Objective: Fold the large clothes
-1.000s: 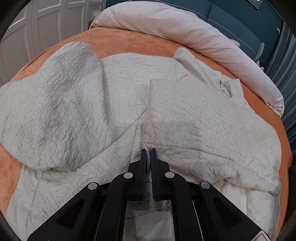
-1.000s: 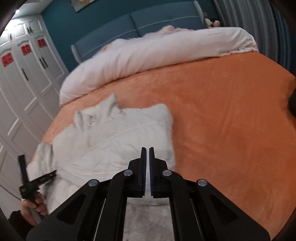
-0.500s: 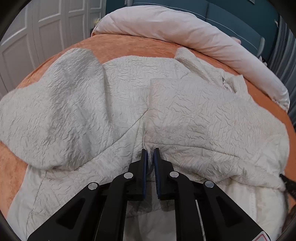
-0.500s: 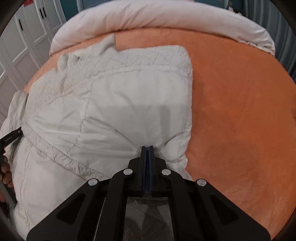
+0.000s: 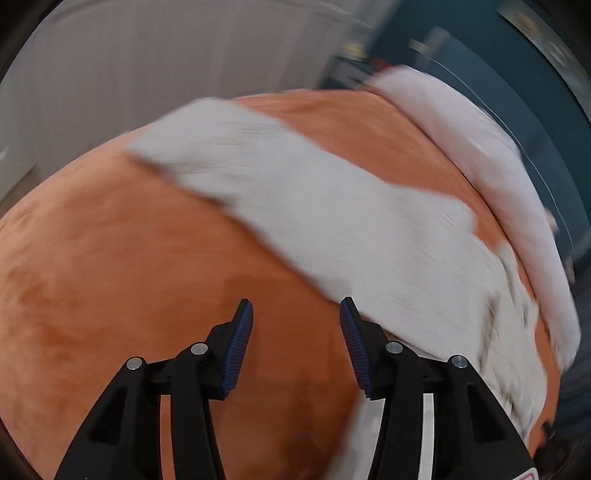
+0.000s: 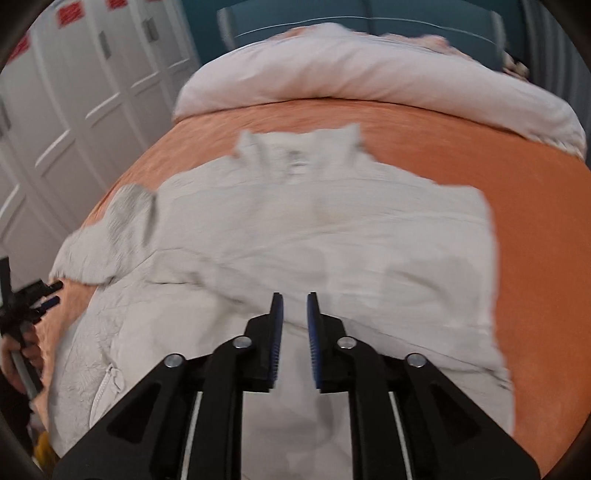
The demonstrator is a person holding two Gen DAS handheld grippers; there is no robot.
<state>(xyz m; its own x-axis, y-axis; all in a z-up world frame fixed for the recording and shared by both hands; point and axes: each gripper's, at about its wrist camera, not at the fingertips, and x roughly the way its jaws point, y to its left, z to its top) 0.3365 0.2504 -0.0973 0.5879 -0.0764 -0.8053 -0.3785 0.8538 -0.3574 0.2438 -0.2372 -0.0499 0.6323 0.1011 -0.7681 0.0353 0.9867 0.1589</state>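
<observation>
A cream quilted jacket (image 6: 332,236) lies spread on the orange bed cover (image 6: 535,206), collar toward the pillows. One part is folded over its body, and a sleeve (image 5: 258,162) stretches out to the left. My right gripper (image 6: 294,297) hovers over the jacket's lower middle with its jaws opening, and the pads press on nothing. My left gripper (image 5: 295,306) is over bare orange cover, just left of the jacket's edge, its jaws opening wide with nothing between them. In the right wrist view the left gripper (image 6: 51,293) shows at the far left, held by a hand (image 6: 16,350). Both views are motion-blurred.
A pale rolled duvet (image 6: 369,70) lies across the head of the bed before a teal headboard (image 6: 351,18). White wardrobe doors (image 6: 85,85) stand along the left side. Bare orange cover lies to the right of the jacket and under the left gripper.
Both grippers were shut on jacket fabric and have let go with their jaws apart. The left one swung off the jacket onto bare cover; the right one drew back over the jacket's middle.
</observation>
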